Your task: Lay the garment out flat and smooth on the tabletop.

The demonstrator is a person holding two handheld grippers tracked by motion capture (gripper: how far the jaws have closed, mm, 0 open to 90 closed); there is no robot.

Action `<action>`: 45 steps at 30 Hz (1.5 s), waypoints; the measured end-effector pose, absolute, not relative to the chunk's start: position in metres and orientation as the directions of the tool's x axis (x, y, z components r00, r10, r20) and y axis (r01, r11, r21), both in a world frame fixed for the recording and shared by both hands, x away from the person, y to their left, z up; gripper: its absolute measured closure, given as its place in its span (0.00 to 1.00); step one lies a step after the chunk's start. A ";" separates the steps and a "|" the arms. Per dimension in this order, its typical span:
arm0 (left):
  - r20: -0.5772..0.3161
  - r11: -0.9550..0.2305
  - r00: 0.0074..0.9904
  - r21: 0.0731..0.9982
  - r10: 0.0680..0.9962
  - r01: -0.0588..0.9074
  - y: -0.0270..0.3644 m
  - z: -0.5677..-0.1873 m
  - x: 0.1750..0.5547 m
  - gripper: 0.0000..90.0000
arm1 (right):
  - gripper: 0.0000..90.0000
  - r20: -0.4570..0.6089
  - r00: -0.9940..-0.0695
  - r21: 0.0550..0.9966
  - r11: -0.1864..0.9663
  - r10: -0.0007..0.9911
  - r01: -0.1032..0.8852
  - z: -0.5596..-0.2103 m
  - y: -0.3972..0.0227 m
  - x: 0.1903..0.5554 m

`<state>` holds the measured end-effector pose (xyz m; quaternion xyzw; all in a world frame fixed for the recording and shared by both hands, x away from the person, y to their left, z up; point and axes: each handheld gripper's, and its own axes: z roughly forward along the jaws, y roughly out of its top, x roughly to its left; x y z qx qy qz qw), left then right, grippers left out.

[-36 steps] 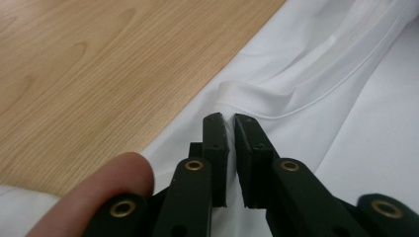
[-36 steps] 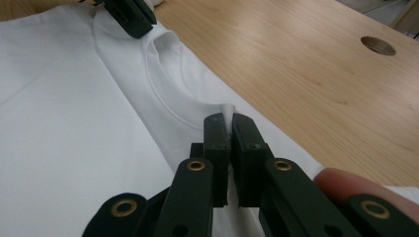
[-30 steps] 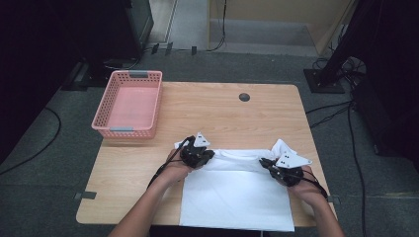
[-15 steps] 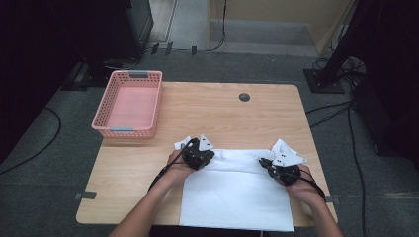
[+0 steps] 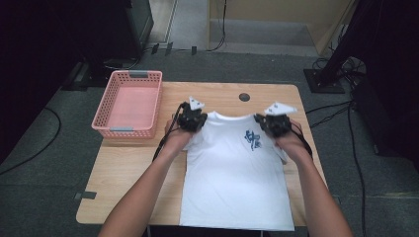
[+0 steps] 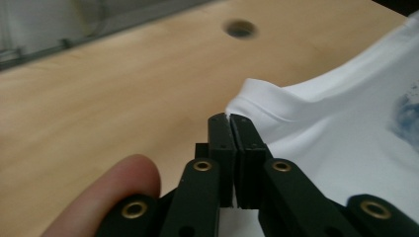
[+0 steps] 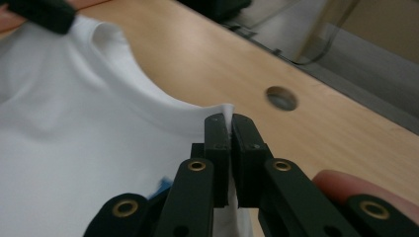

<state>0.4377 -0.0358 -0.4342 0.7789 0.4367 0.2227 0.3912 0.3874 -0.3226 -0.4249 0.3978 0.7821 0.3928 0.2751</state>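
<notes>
A white T-shirt [image 5: 232, 177] with a small blue print [image 5: 253, 140] on the chest lies spread over the near half of the wooden table [image 5: 128, 163], its hem at the front edge. My left gripper [image 5: 193, 120] is shut on the shirt's left shoulder by the collar [image 6: 257, 94]. My right gripper [image 5: 272, 124] is shut on the right shoulder, with the collar [image 7: 148, 94] curving away from its jaws. Both shoulders are lifted slightly off the table. In the right gripper view the left gripper [image 7: 44, 15] shows at the top left corner.
A pink plastic basket [image 5: 129, 102] stands on the table's back left corner. A round cable hole [image 5: 244, 97] sits near the far edge [image 6: 239, 28] [image 7: 281, 98]. Cables run over the floor behind the table.
Both grippers have moved away from me with the shirt's top edge. The folded cloth has opened out, so the chest print and collar now show.
</notes>
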 end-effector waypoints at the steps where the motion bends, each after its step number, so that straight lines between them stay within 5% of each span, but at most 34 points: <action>1: 0.019 -0.293 0.468 0.802 0.884 0.521 -0.038 -0.434 0.448 0.78 | 0.85 -0.090 -0.467 0.837 0.321 0.880 0.443 -0.423 -0.322 0.406; 4: 0.031 -0.216 0.300 0.763 0.953 0.609 -0.036 -0.437 0.476 0.47 | 0.63 -0.012 -0.304 0.834 0.177 0.953 0.523 -0.424 -0.324 0.441; 6: -0.027 -0.159 0.277 0.765 0.960 0.625 -0.030 -0.436 0.478 0.43 | 0.60 0.032 -0.243 0.830 0.110 0.970 0.546 -0.426 -0.326 0.448; 9: -0.020 -0.222 0.355 0.748 0.935 0.626 -0.029 -0.439 0.472 0.39 | 0.58 0.074 -0.252 0.825 0.083 0.965 0.560 -0.433 -0.330 0.444; 18: -0.134 -0.229 0.443 0.705 0.886 0.671 -0.005 -0.471 0.445 0.41 | 0.80 0.109 -0.249 0.769 0.077 0.962 0.634 -0.466 -0.373 0.417; 25: -0.125 -0.243 0.439 0.684 0.890 0.688 0.015 -0.487 0.437 0.41 | 0.71 0.167 -0.342 0.718 0.124 0.925 0.685 -0.484 -0.377 0.383; 31: -0.038 -0.269 0.401 0.683 0.915 0.679 0.018 -0.491 0.439 0.54 | 1.00 0.115 -0.354 0.670 0.191 0.928 0.717 -0.495 -0.370 0.388; 42: 0.022 -0.288 0.367 0.663 0.930 0.691 0.014 -0.505 0.444 0.55 | 0.99 0.090 -0.113 0.635 0.031 0.990 0.772 -0.496 -0.421 0.422; 45: 0.009 -0.283 0.372 0.664 0.928 0.692 0.015 -0.505 0.445 0.52 | 0.83 0.070 -0.070 0.623 0.011 0.995 0.782 -0.504 -0.429 0.426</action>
